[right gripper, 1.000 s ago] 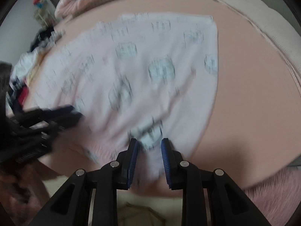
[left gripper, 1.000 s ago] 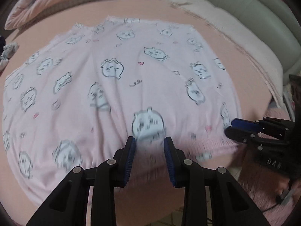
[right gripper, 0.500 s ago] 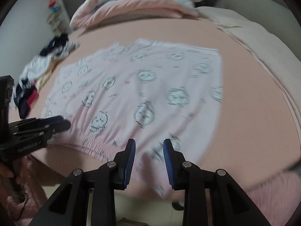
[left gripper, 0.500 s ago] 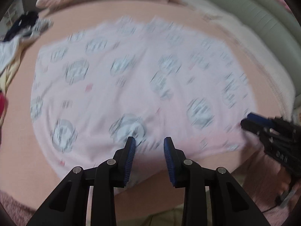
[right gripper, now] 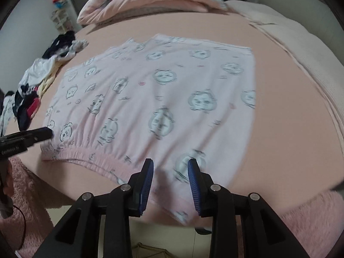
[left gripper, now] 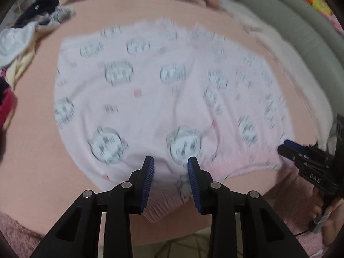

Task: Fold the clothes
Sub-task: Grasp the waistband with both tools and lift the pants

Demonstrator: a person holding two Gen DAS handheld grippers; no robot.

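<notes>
I see pink cartoon-print shorts (right gripper: 163, 99) lying flat near the bed's (right gripper: 290, 111) front edge, not yet folded. My left gripper (left gripper: 171, 161) and right gripper (right gripper: 171, 163) hover over the waistband (right gripper: 103, 157), jaws parted, holding nothing; the right's just widened.

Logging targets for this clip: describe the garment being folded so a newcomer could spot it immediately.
On the peach-sheeted bed, spread flat near the front edge, lies a pale pink cotton garment with a gathered elastic waistband. Unlike the crumpled pile of dark and white clothes at its left, it carries printed cartoon faces.
</notes>
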